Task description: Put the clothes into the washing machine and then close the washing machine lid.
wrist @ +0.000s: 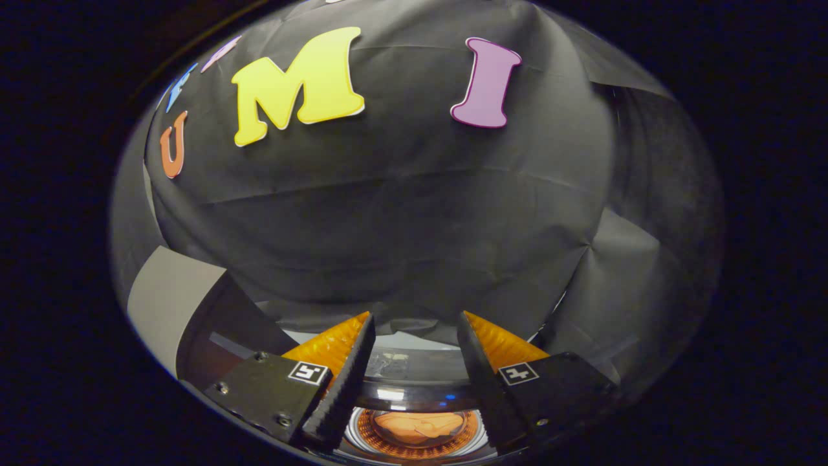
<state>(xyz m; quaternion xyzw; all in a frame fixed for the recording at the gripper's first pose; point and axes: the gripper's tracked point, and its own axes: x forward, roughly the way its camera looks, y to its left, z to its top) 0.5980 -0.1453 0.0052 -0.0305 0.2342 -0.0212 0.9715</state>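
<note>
Gripper view: gripper [415, 336] hangs above the washing machine [414, 372], its fingers [343, 369] spread wide with nothing held between them. Clothes [419, 427], an orange bundle, lie inside the machine's drum, seen through the gap between the fingers. Washing machine lid [194, 310] stands raised, left of the drum opening.

The gripper [415, 369] hangs above the washer [414, 372], its 2 fingers [346, 375] apart with nothing between them. Below and between the fingers lies the drum [417, 440], and the clothes [419, 427] lie inside it. The lid [194, 310] stands raised to the left of the fingers. The booth wall [401, 213] rises behind the washer.
</note>
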